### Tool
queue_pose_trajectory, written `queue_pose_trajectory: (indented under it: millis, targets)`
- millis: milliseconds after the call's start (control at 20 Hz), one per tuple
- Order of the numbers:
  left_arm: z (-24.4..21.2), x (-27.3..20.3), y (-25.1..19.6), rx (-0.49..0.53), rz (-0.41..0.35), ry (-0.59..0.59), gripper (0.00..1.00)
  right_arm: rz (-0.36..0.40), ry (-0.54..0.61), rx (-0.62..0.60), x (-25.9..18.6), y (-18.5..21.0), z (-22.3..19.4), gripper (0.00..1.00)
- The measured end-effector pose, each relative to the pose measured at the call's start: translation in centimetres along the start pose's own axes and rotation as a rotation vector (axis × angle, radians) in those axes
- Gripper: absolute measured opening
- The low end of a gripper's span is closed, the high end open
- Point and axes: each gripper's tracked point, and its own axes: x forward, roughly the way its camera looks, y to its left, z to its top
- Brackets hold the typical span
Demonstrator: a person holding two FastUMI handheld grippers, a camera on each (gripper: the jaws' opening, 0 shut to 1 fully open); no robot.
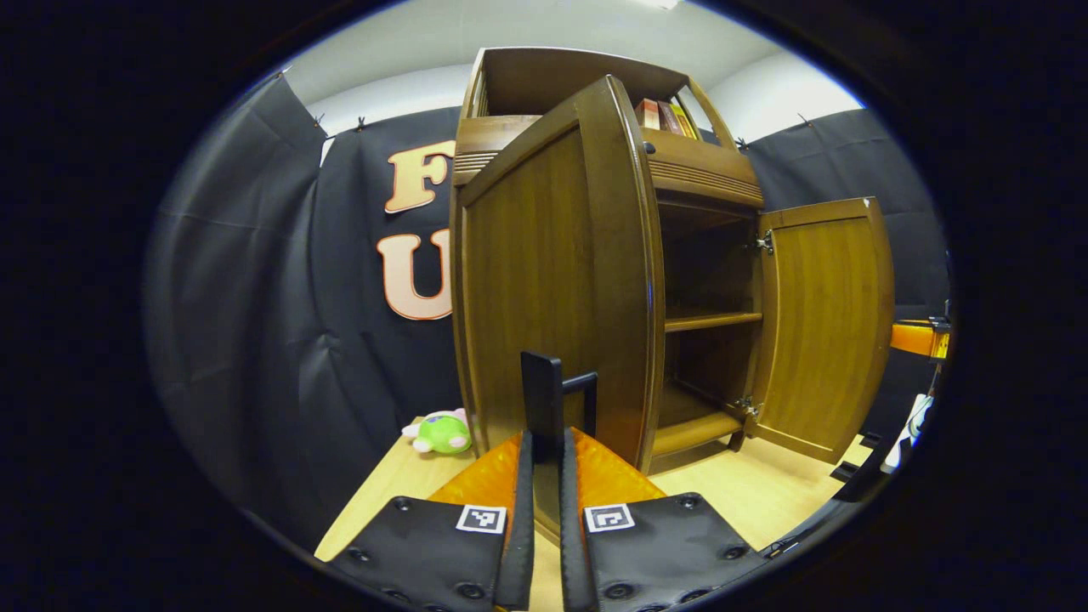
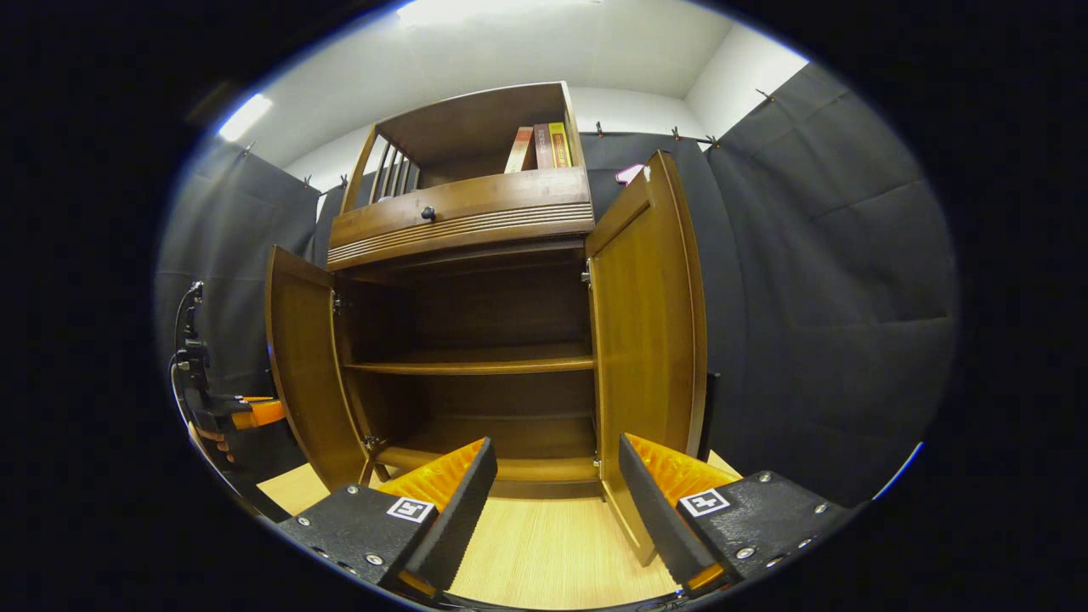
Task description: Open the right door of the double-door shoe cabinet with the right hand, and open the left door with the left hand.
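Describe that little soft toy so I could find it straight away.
Start at the big brown wooden shoe cabinet with both doors swung open, standing on a light wooden table. In the left gripper view, look at the foot of the cabinet's left side: the plush toy lies there on the table. It is bright green with pale pink parts, the one soft thing among wood.

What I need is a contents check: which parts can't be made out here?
- Left gripper view: the left door, its handle in the left gripper, hides the cabinet's left half.
- Same view: plush toy partly behind that door.
- Right gripper view: books' spines too small.
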Motion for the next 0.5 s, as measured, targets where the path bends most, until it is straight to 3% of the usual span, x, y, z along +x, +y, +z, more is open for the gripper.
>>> queue_pose_trajectory:
  millis: [50,100,250,350,400,500]
  targets:
    - [0.0,-0.4,0.6,0.004,0.009,0.001,0.15,0.005,0.001,0.003,0.1,0.2,0.0,0.9]
    - [0.0,-0.6,1.0,-0.005,0.016,-0.002,0.14,0.01,0.001,0.006,0.1,0.4,-0.1,1.0]
    - [0.0,-1.2,2.9,-0.028,0.049,0.001,0.1,0.024,0.003,0.01,0.2,1.0,-0.2,1.0]
    - [-0.1,-1.5,3.7,-0.021,0.059,-0.001,0.1,0.034,0.004,0.01,0.3,1.6,-0.3,0.79]
    - [-0.2,-1.7,4.2,-0.022,0.061,-0.001,0.1,0.038,0.005,0.009,0.4,1.7,-0.3,0.79]
    - [-0.2,-1.8,5.0,-0.038,0.058,-0.005,0.1,0.043,0.008,0.004,0.6,1.9,-0.4,1.0]
